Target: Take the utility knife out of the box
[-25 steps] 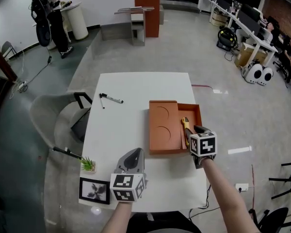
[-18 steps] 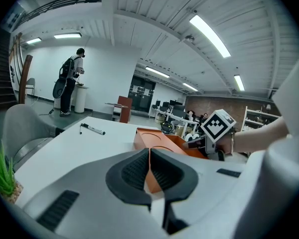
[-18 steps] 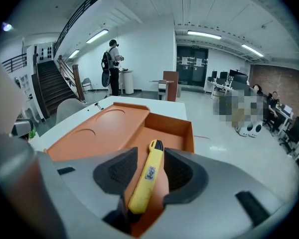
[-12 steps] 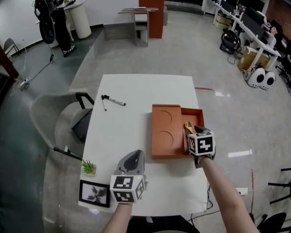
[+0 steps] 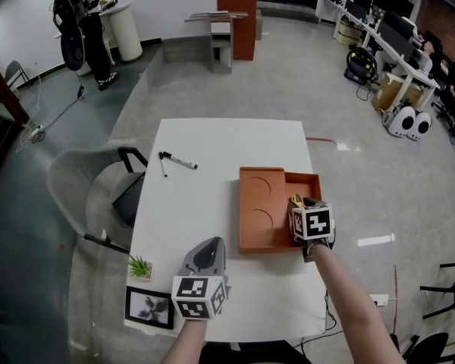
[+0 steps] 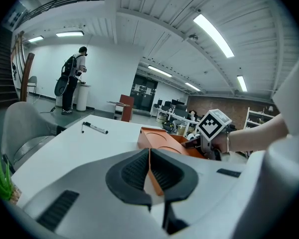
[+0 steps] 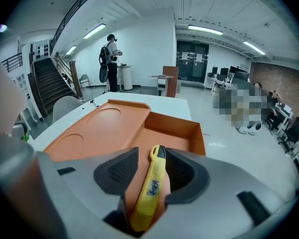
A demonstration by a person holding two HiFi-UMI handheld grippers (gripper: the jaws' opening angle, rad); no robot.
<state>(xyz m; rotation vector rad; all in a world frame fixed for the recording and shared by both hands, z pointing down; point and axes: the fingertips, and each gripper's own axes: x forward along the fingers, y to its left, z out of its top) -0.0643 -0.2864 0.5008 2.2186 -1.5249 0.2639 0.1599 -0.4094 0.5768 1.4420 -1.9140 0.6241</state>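
Observation:
An orange box (image 5: 303, 179) lies on the white table (image 5: 205, 150), its lid part with two round recesses (image 5: 259, 207) on the left. The yellow utility knife (image 5: 295, 201) lies in the open right compartment. My right gripper (image 5: 305, 205) points down into that compartment. In the right gripper view the knife (image 7: 152, 190) runs between the jaws of the right gripper (image 7: 152, 169). The jaws have just been closing around it, and a gap still shows beside the left pad. My left gripper (image 5: 207, 250) rests near the table's front, shut and holding nothing (image 6: 149, 158).
A black marker pen (image 5: 178, 160) lies at the far left of the table. A small plant (image 5: 139, 265) and a picture frame (image 5: 149, 306) sit at the near left corner. A grey chair (image 5: 83, 188) stands left of the table. A person (image 5: 80, 21) stands far back.
My right gripper has slid a little farther over the box, along the knife. The left gripper has stayed where it was.

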